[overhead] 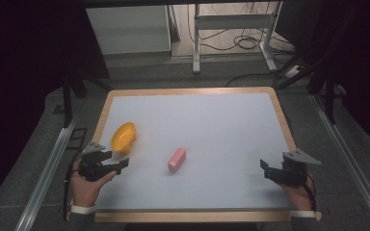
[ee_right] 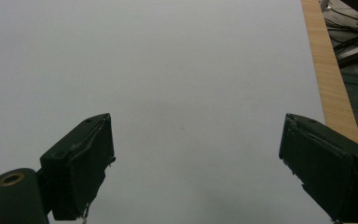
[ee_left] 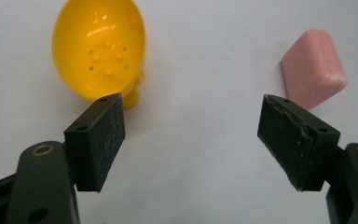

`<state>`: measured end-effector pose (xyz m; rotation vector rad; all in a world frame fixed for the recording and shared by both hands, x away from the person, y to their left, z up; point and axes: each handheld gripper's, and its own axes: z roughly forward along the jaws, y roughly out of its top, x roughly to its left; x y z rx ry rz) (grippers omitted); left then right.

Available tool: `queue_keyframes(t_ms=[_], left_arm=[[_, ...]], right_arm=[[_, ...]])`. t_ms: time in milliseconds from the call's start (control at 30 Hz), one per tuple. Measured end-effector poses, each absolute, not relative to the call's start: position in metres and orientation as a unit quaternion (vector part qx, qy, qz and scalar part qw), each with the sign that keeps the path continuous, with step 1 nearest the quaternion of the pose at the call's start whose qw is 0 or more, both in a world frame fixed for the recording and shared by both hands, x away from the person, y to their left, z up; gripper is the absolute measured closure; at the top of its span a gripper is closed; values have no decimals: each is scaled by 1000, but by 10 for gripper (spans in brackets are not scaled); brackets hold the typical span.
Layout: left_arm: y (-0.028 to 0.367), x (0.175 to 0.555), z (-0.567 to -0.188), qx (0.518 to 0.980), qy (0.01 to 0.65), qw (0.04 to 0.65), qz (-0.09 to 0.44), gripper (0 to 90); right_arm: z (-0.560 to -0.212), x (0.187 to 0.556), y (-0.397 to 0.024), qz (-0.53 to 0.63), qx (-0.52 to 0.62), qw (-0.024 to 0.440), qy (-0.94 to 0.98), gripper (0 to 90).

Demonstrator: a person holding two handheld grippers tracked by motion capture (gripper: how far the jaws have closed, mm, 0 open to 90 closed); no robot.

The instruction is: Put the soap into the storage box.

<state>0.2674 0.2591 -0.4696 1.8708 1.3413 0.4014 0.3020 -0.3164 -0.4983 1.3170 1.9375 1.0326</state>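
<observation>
A yellow plastic scoop-like bowl [overhead: 123, 136] with small holes in its bottom lies at the left of the white table top, and a pink soap-like block [overhead: 177, 159] lies near the middle. My left gripper [overhead: 117, 165] is held just in front of the yellow bowl, open and empty. In the left gripper view the yellow bowl [ee_left: 100, 49] sits beyond the left jaw and the pink block [ee_left: 313, 69] beyond the right jaw. My right gripper [overhead: 267, 169] hovers at the table's right side, open, with bare surface between its jaws [ee_right: 196, 163].
The white table top [overhead: 212, 130] has a wooden rim [overhead: 283, 120], seen close to the right jaw as the wooden rim [ee_right: 328, 70]. Metal rails run along both sides. Desk legs and cables [overhead: 241, 41] lie on the floor beyond the far edge.
</observation>
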Motion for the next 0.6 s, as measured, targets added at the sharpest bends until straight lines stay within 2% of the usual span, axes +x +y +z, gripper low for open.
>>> queue_keyframes(t_ms=[267,600], left_arm=[[253,273,-446,743,516,392,167,212],[241,280,-435,753,505,384,175,205]], right_arm=[[-499,301,-314,377,486,292,732,98],[-498,300,-315,373,486,297,733,98]])
